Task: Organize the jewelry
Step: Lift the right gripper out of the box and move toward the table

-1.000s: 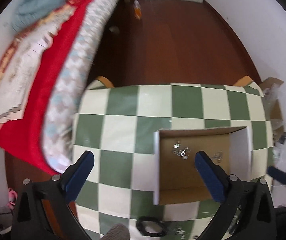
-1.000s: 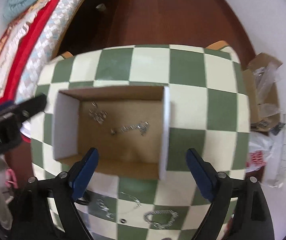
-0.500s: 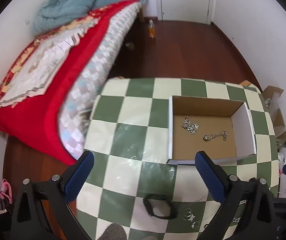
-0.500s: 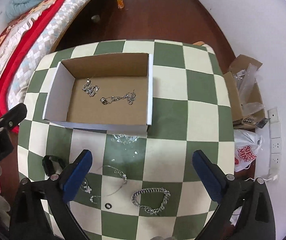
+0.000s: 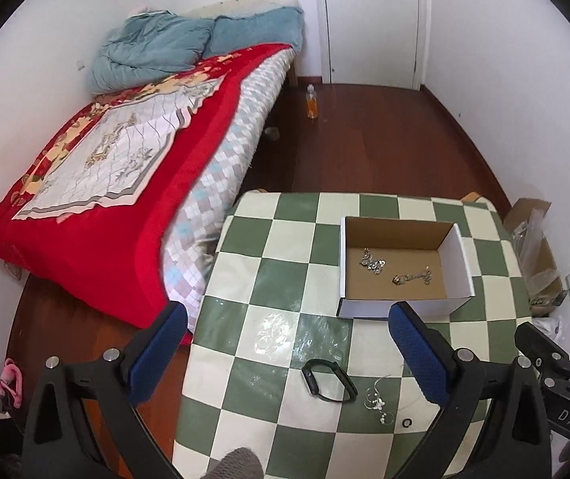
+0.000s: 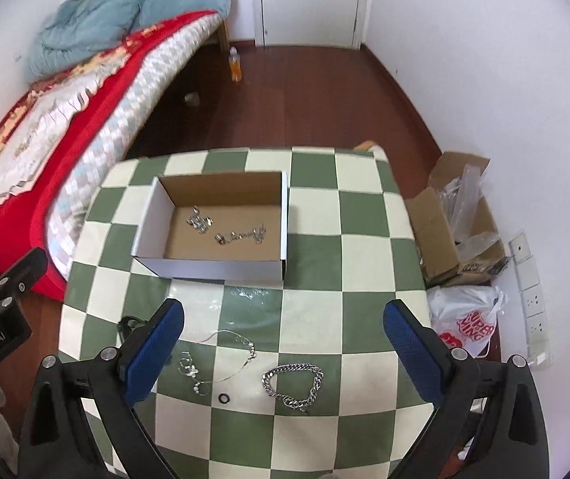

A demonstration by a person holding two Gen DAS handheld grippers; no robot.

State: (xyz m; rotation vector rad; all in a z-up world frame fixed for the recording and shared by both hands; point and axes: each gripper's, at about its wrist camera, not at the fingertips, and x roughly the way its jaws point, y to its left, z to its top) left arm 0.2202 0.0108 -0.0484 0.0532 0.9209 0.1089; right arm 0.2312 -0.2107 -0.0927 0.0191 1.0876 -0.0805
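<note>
An open cardboard box [image 6: 151,231] [image 5: 460,255] sits on the green-and-cream checked table [image 6: 324,199]. Inside lie a small silver cluster [image 6: 199,221] [image 5: 372,260] and a short silver chain [image 6: 241,236] [image 5: 412,278]. In front of the box lie a chunky silver bracelet [image 6: 292,385], a thin necklace with a pendant [image 6: 221,359] [image 5: 378,401], a small black ring [image 6: 224,399] [image 5: 407,423] and a black band [image 5: 328,379]. My right gripper [image 6: 283,343] is open, above the loose pieces. My left gripper [image 5: 285,345] is open, holding nothing, over the table's near left.
A bed with a red cover [image 5: 117,199] stands close to the table's left edge. Dark wooden floor [image 6: 304,95] with an orange bottle [image 6: 236,64] lies beyond. An open carton [image 6: 456,223] and a plastic bag [image 6: 464,319] sit on the floor at the right.
Both grippers have pulled back and up from the box. The loose jewelry in front of it and more of the room have come into view. Both stay open.
</note>
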